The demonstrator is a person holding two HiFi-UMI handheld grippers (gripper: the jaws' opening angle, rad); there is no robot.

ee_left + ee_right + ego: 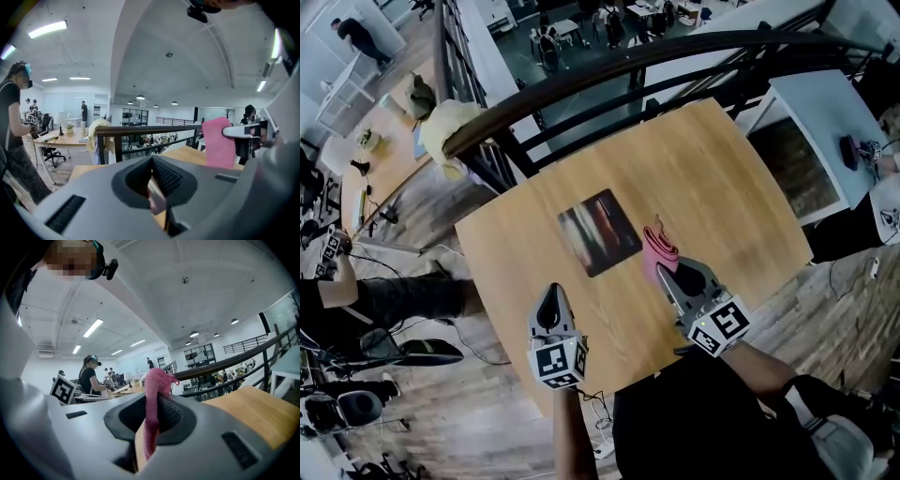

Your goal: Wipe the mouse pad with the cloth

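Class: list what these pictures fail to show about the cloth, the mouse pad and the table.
- mouse pad: print blurred, any dirt too small to tell, head view.
- cloth: lower end hidden within the right hand-held gripper, right gripper view.
- table: near corner hidden by the person's body, head view.

My right gripper (151,420) has its 2 jaws pinched on the pink cloth (154,380), which stands up between them and curls over at the top. The wooden table (253,411) lies to the right, with a dark railing (243,357) beyond it.
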